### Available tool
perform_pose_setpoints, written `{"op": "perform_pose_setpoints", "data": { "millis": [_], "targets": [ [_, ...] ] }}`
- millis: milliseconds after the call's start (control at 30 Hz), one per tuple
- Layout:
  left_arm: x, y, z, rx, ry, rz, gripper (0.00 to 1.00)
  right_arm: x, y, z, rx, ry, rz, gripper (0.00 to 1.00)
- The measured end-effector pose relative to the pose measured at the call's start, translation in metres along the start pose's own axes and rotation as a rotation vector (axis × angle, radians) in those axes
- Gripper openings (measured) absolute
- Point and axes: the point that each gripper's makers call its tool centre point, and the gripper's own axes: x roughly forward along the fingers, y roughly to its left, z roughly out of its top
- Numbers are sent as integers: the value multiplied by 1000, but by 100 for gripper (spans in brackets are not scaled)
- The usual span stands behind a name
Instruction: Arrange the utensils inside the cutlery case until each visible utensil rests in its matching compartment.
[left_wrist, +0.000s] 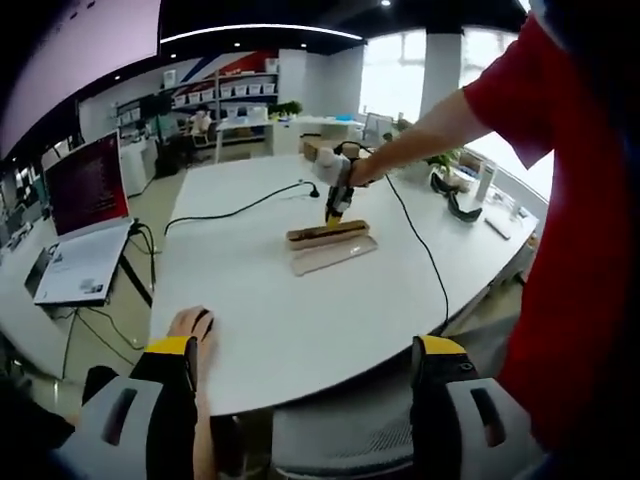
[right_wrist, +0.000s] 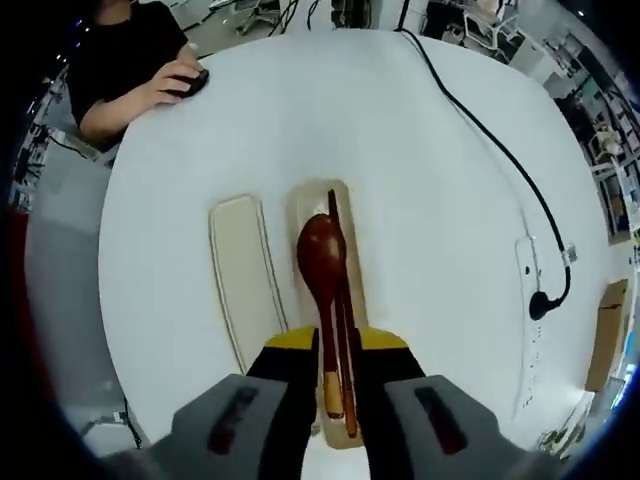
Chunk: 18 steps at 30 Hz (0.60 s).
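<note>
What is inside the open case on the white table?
In the right gripper view the case holds a dark wooden spoon and chopsticks beside it, lying lengthwise. Their handle ends run between the right gripper's jaws, which cover the case's near end.

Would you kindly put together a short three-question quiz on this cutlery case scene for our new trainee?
1. True or false: the spoon lies inside the open cutlery case.
2. Where is the case lid in the right gripper view? A) on top of the case B) flat on the white table, left of the case C) held by the left gripper
3. Fill in: the right gripper hovers low over the handle ends of the spoon and the ____.

Key: 1 true. 2 B. 3 chopsticks.
</note>
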Motion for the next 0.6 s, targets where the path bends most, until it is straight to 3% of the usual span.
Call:
{"op": "perform_pose_setpoints", "data": {
  "millis": [200,300,367,433,467,600],
  "targets": [
    [-5,-7,30,-74,-129,-30,91,-24,3,-14,27,-62,-41,22],
    [-7,-13,30,-69,-143,-35,91,-41,21,-19,71,-104,-47,31],
    [-8,-14,27,-53,-150,-23,90,-44,20,-22,79,-135,-59,32],
    [-10,-13,22,-53,-142,-5,89,-54,35,-29,102,-146,-51,34],
    [-12,-14,22,-44,-147,8,89,-53,29,-30,103,-156,-57,35],
    [-17,-22,26,1,-156,31,89,-65,39,-37,107,-196,-94,39]
  ]
}}
